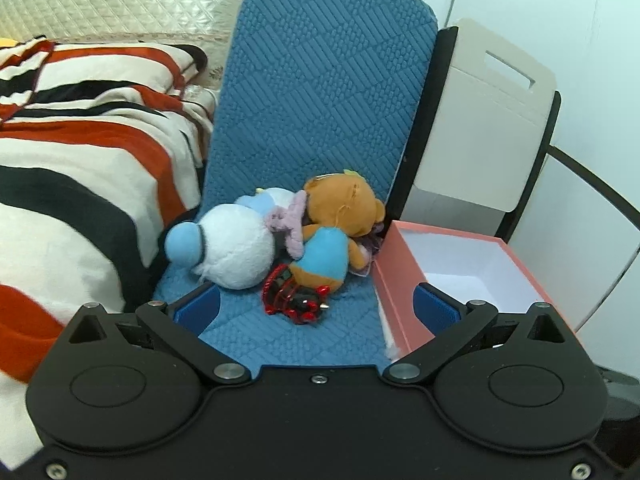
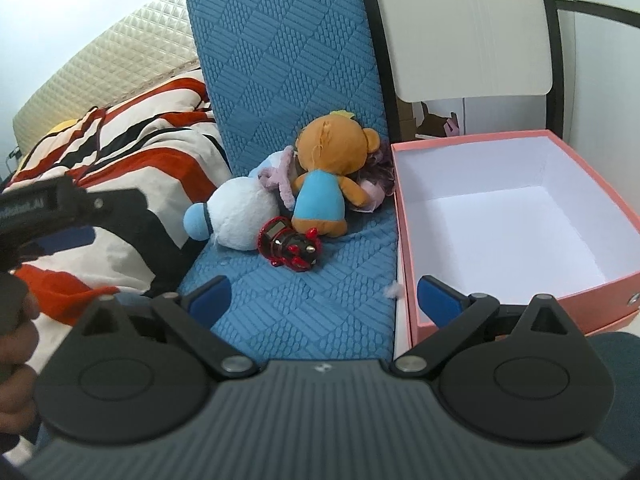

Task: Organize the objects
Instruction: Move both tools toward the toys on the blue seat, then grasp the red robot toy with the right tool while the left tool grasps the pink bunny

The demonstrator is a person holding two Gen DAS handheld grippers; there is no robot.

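Two claws, the left claw (image 1: 316,308) and the right claw (image 2: 324,300), are wide open and hold nothing. Ahead on the blue mat (image 2: 304,300) lie a white plush (image 2: 240,216), a brown bear (image 2: 328,172) and a red toy car (image 2: 292,248), all touching. Just beside them sits the pink box (image 2: 600,292), white inside.

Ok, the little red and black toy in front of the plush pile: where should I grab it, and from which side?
Take the red and black toy across its narrow middle, coming from above and the near side. It lies low on the blue cushion with open fabric in front, while the white plush and bear crowd its back. The right tool, wide open, faces it almost directly.
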